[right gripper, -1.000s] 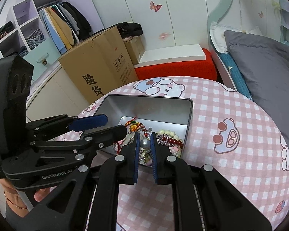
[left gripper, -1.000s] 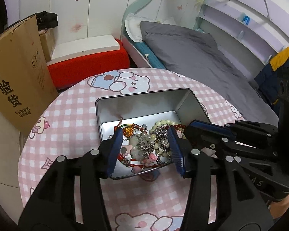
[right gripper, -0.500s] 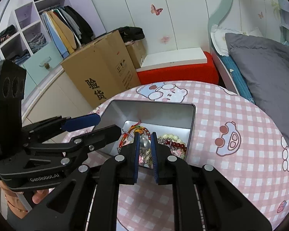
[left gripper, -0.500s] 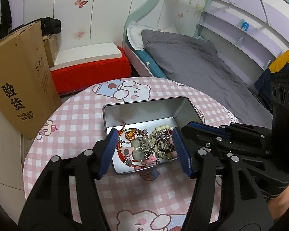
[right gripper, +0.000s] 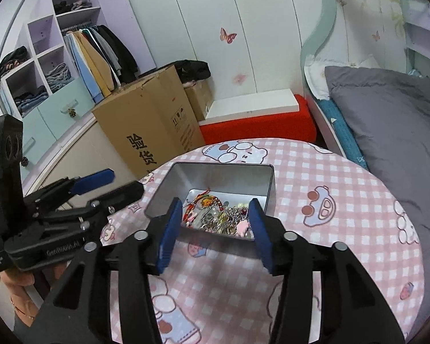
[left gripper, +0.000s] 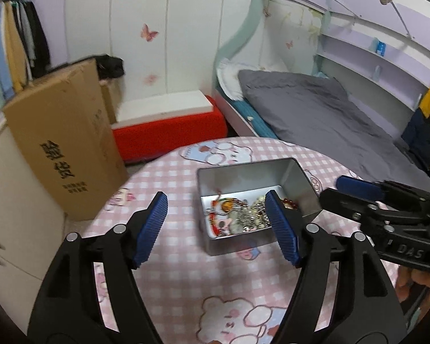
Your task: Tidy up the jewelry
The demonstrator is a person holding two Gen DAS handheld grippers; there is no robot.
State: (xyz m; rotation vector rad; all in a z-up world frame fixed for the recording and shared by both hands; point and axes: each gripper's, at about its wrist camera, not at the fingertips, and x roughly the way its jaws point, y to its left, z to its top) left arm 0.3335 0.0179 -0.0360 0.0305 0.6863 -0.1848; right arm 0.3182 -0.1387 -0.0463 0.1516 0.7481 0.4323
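Bedroom, round pink-checked desk [right gripper: 344,200]. Metal tin [right gripper: 215,172] at frame centre holds tangled jewelry [right gripper: 215,215]. Left gripper [left gripper: 216,223] and right gripper [right gripper: 212,230] hover nearer the camera, jaws wide, empty (between picks, likely). Next: descend, isolate one strand.

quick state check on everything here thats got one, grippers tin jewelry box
left gripper: open, holding nothing
right gripper: open, holding nothing
metal tin: lidless, upright on the table
jewelry: tangled heap inside the tin
cardboard box: closed, standing on the floor
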